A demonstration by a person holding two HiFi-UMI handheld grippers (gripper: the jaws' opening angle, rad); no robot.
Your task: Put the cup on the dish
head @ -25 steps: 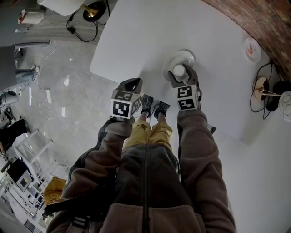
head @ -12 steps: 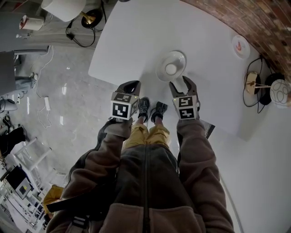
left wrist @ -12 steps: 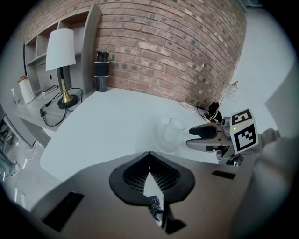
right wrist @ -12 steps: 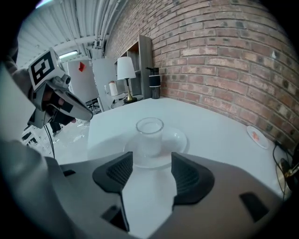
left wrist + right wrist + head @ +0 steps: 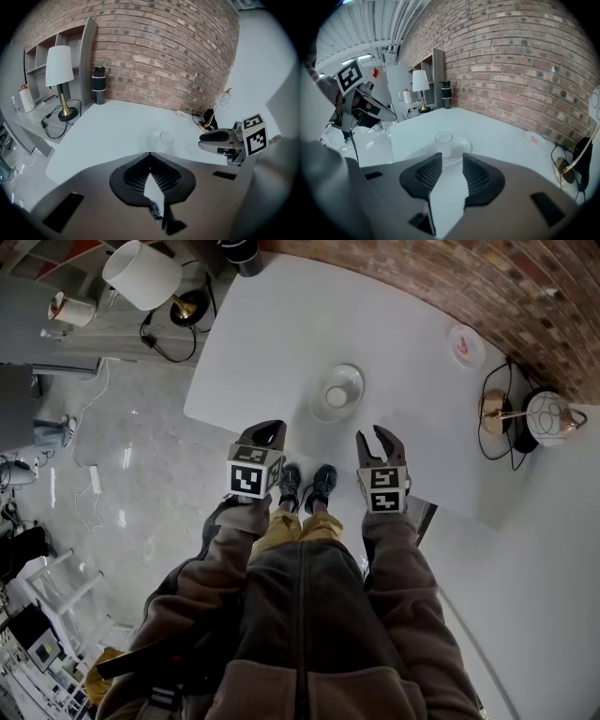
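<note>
**Cup set on the dish: the only risk left is a knock from you.**
Nearest you, your left gripper [image 5: 269, 430] has its fingers pressed together and empty. Your right gripper [image 5: 378, 439] has fingers half spread that have just been closing, with nothing between them. They aim straight at the cup [image 5: 337, 396], which stands upright on the dish [image 5: 352, 377], apart from both grippers. The task looks done. Any push forward with the right hand could clip the clear glass, which is hard to see against the white worktop [image 5: 281, 334], and tip it or skid the dish. The dish sits fairly near the front edge, so a drag towards you could pull it off. The small plate [image 5: 466, 343] by the brick wall [image 5: 487, 287] is well apart and at no risk.
</note>
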